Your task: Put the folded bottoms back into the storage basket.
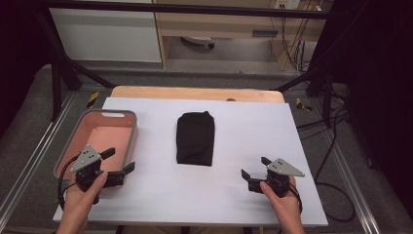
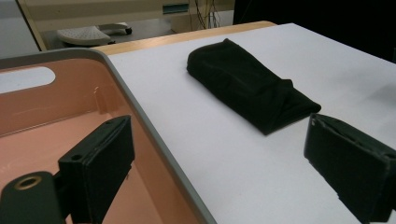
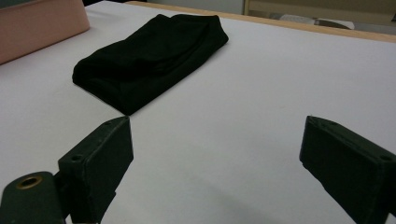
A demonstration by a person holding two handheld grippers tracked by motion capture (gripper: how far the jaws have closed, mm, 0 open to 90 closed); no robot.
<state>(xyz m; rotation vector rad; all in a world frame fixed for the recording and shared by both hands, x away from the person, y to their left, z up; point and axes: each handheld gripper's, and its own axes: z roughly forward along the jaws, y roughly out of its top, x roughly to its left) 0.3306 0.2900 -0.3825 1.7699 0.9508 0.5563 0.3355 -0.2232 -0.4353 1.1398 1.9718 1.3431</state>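
A folded black cloth (image 1: 195,138) lies flat on the white bench (image 1: 229,195), near the middle of it, its long side running away from the person. It touches nothing else. In the left gripper view the cloth (image 2: 250,91) runs slantwise across the sheet, with one folded corner nearest the camera; in the right gripper view the cloth (image 3: 149,58) shows its layered folds along the near edge.

A pink bin (image 1: 125,139) with a grey rim stands at the left of the bench, well apart from the cloth. It has a slot handle cut in its far wall.

The left gripper (image 1: 118,161) is held in the person's left hand (image 1: 80,197) at the near right corner of the bin. Its jaws are spread wide with nothing between them. In the left gripper view one jaw hangs over the inside of the bin (image 2: 140,121) and the other over the white surface, so the rim passes between them.

The right gripper (image 1: 255,167) is held in the right hand (image 1: 285,202) over the near right part of the bench, apart from the cloth and pointing toward it. Its jaws too stand wide apart and hold nothing; bare white surface shows between them in the right gripper view
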